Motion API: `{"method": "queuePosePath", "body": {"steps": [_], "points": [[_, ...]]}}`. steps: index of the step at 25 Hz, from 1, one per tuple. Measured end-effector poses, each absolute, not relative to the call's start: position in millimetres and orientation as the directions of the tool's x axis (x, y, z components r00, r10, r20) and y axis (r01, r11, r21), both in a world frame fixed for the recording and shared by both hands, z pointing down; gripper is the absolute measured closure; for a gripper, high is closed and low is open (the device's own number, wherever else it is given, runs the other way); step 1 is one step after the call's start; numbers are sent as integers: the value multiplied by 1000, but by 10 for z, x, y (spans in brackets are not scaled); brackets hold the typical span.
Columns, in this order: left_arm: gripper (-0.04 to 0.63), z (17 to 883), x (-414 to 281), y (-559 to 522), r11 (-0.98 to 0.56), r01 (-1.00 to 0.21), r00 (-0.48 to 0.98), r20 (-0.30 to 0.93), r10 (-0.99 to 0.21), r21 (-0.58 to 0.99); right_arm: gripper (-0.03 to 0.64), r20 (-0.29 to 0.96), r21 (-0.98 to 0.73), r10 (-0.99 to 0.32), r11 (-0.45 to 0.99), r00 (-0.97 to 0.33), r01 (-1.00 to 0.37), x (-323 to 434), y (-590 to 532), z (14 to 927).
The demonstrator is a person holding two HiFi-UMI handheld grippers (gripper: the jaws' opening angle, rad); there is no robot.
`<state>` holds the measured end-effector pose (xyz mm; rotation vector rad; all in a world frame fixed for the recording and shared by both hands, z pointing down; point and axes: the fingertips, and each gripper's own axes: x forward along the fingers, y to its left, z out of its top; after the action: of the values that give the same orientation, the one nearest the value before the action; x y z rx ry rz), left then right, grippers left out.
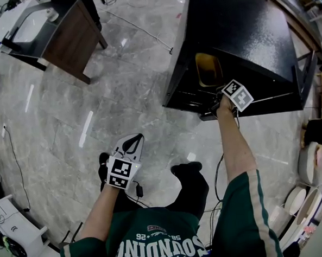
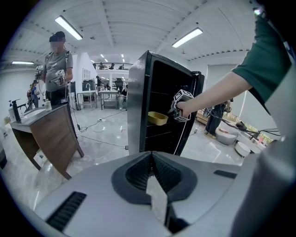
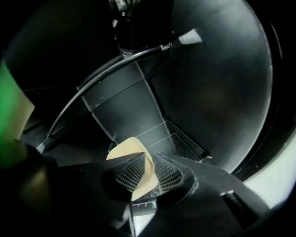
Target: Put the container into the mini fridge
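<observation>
Where the mini fridge [image 1: 242, 33] stands open, the right claw [image 3: 148, 161] clamps the container [image 3: 126, 149] (left claw [image 2: 151, 159] clenched).

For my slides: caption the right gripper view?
Right gripper clamps the yellow container by its rim inside the mini fridge.

This looks to me like a big open test lab or demonstration hall, not a home. Under my left gripper [image 2: 151, 155] spreads a wide floor [image 1: 120, 89] of grey polished stone, with loose cables [image 1: 138, 29] lying across it. Ahead of the gripper a mini fridge [image 2: 138, 106] stands free on the floor, and to the left of it a wooden sink counter [image 2: 51, 132]. Beyond that counter a person [image 2: 58, 69] holds what seems the same kind of tool. Long strip lights [image 2: 187, 37] cross the white ceiling above.
</observation>
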<state>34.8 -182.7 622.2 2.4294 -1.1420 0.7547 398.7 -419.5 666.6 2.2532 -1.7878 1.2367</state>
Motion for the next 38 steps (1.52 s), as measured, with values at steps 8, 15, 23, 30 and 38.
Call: {"method": "queuePosePath", "body": {"steps": [8, 15, 23, 30, 38], "points": [[580, 6117, 372, -1843, -633, -768, 560, 583, -588, 99, 574, 586, -368, -809, -299, 30, -880, 3826, -3941, 6580], [580, 5939, 424, -1894, -663, -741, 597, 560, -575, 109, 575, 622, -284, -783, -204, -18, -937, 3588, -3688, 6408], [580, 5695, 541, -1870, -713, -693, 646, 531, -548, 107, 580, 619, -235, -785, -145, -33, -961, 3445, -3214, 6141], [580, 5410, 551, -1934, -738, -668, 675, 497, -546, 96, 580, 532, -310, -845, -139, -50, -941, 3269, -2760, 5804], [580, 5095, 533, -2017, -764, -641, 704, 458, -543, 78, 581, 461, -342, -886, -118, -57, -932, 2945, -2319, 5338]]}}
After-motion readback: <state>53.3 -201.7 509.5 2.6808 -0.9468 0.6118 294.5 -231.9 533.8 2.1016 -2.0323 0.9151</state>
